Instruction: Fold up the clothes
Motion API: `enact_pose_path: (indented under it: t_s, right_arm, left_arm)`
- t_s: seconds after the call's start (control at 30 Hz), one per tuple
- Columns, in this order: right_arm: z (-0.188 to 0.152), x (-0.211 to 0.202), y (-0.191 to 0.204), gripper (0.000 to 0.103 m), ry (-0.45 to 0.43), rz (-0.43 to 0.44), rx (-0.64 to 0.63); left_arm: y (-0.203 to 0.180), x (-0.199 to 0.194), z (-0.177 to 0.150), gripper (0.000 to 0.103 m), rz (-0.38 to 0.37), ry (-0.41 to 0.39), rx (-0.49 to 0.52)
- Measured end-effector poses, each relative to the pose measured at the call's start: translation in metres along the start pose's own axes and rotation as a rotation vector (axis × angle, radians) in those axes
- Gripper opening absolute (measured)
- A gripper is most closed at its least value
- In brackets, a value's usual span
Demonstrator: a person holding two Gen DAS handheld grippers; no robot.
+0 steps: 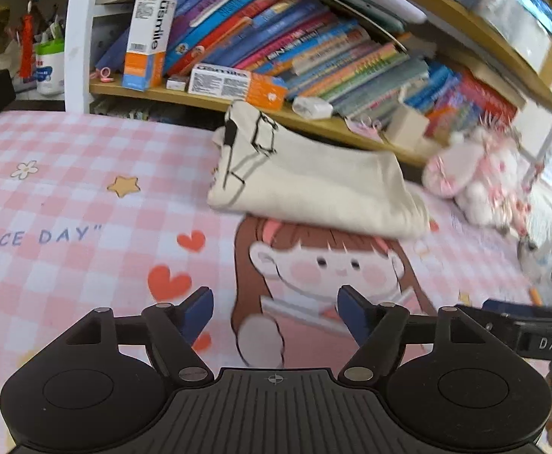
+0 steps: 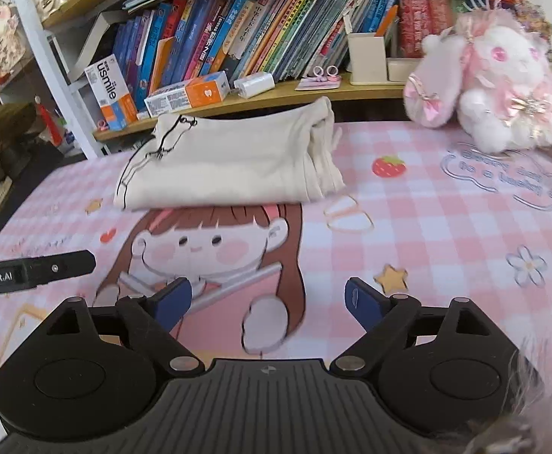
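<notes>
A folded cream garment [image 2: 230,162] and plush rabbit [image 2: 503,87] lie on the pink checked mat [image 2: 446,227].

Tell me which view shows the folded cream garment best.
The right wrist view: the folded cream garment lies sharp and nearly whole, its stacked edges visible. The left wrist view shows the same garment more obliquely and slightly blurred.

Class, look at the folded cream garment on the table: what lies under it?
The folded cream garment lies on the pink checked mat, covering the top of the printed cartoon girl's hair. Whatever else is printed beneath it is hidden.
</notes>
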State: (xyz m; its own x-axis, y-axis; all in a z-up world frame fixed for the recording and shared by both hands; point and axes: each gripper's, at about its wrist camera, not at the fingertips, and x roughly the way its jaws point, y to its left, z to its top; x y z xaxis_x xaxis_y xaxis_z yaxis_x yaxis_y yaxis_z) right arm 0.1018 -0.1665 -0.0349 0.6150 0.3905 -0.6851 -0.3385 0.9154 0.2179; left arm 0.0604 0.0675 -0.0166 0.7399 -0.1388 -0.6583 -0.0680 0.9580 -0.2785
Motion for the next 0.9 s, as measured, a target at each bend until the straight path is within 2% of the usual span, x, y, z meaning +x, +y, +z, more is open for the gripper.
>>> enact_pose_path:
  t_s: [0.3,0.4,0.57,0.9]
  right_arm:
    - [-0.026,-0.029,0.001,0.092,0.001,-0.061,0.014]
    - [-0.032,-0.037,0.002,0.096,-0.013,-0.088,0.026]
    - [-0.039,-0.045,0.006,0.096,-0.017,-0.092,0.040]
    - [-0.042,-0.055,0.018,0.099,-0.053,-0.103,-0.008]
  left_arm:
    - [-0.025,-0.025,-0.021,0.092,0.062,-0.010,0.025]
    - [-0.031,-0.033,-0.027,0.094,0.085,-0.023,0.034]
    - [-0.039,-0.042,-0.037,0.095,0.136,-0.033,0.052]
    - [-0.048,-0.050,-0.043,0.095,0.142,-0.035,0.076]
